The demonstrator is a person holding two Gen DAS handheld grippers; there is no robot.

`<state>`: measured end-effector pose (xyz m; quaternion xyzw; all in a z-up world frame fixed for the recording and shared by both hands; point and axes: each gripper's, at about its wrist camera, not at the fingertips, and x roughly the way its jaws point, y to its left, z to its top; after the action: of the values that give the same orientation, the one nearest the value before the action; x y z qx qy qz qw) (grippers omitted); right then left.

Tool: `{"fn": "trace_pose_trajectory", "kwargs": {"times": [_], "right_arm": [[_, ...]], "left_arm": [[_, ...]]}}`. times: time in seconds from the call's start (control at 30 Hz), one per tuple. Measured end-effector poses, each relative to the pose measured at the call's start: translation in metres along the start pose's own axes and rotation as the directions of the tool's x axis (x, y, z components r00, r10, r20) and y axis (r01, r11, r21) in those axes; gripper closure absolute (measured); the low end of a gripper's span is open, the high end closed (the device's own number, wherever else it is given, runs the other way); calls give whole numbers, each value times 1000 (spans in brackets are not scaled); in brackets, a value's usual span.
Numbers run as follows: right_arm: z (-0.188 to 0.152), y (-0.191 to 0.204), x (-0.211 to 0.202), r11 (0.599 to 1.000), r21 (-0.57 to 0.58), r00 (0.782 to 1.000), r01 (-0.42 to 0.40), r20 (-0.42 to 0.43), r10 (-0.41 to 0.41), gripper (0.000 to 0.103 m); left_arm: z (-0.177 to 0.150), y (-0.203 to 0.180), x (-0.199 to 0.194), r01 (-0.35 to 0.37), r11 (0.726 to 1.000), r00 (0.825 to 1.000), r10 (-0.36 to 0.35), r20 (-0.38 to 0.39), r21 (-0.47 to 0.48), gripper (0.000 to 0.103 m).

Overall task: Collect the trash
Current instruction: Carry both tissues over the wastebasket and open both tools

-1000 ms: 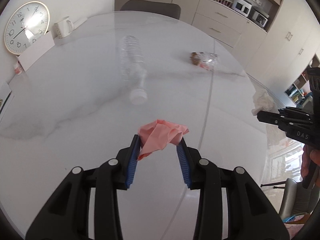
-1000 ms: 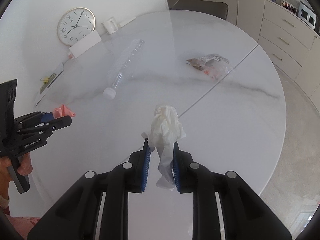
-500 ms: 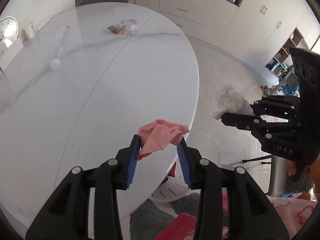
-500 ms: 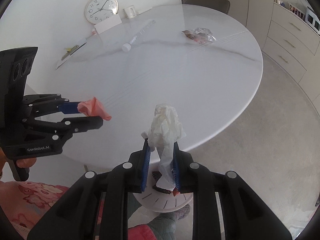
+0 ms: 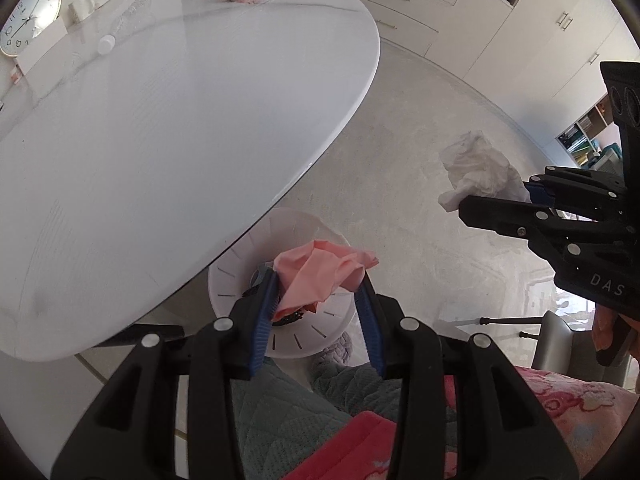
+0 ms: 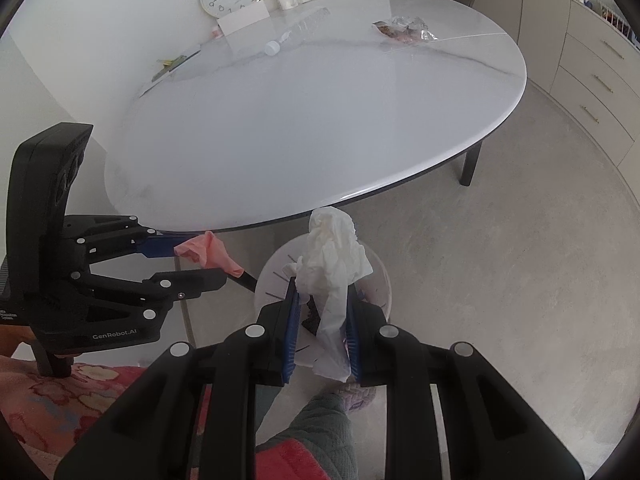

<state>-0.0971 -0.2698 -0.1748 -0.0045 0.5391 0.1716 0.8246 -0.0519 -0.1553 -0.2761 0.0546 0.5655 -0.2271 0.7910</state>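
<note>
Left wrist view: left gripper (image 5: pixel 318 304) clamped on pink crumpled paper (image 5: pixel 320 276), held off table (image 5: pixel 180 120) edge, white trash bin (image 5: pixel 296 340) directly below tips. Right gripper (image 5: pixel 496 204) to right, white tissue (image 5: pixel 478 170) at its tip

Right wrist view: right gripper (image 6: pixel 322 320) pinched tight on white tissue (image 6: pixel 334 256), bin (image 6: pixel 276 276) beneath. Left gripper (image 6: pixel 200 264) at left with pink paper (image 6: pixel 208 252). Far ahead on table (image 6: pixel 320 120): plastic bottle (image 6: pixel 298 34), crumpled wrapper (image 6: pixel 404 28)

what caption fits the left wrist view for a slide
Left hand-held gripper holds pink crumpled paper above a white bin beside the table.
</note>
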Motion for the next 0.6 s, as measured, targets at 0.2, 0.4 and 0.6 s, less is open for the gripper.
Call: {"fn": "trace_pose_trajectory", "kwargs": {"times": [0.2, 0.4, 0.6], "right_arm": [[-6, 2, 0, 1000, -18, 1000, -5, 0, 5, 81], [-1, 3, 3, 1000, -12, 1000, -3, 7, 3, 81], [-3, 1, 3, 1000, 3, 1000, 0, 15, 0, 81]], "left_arm": [[4, 0, 3, -2, 1000, 1000, 2, 0, -2, 64], [3, -4, 5, 10, 1000, 999, -9, -31, 20, 59], [5, -4, 2, -4, 999, 1000, 6, -30, 47, 38]]}}
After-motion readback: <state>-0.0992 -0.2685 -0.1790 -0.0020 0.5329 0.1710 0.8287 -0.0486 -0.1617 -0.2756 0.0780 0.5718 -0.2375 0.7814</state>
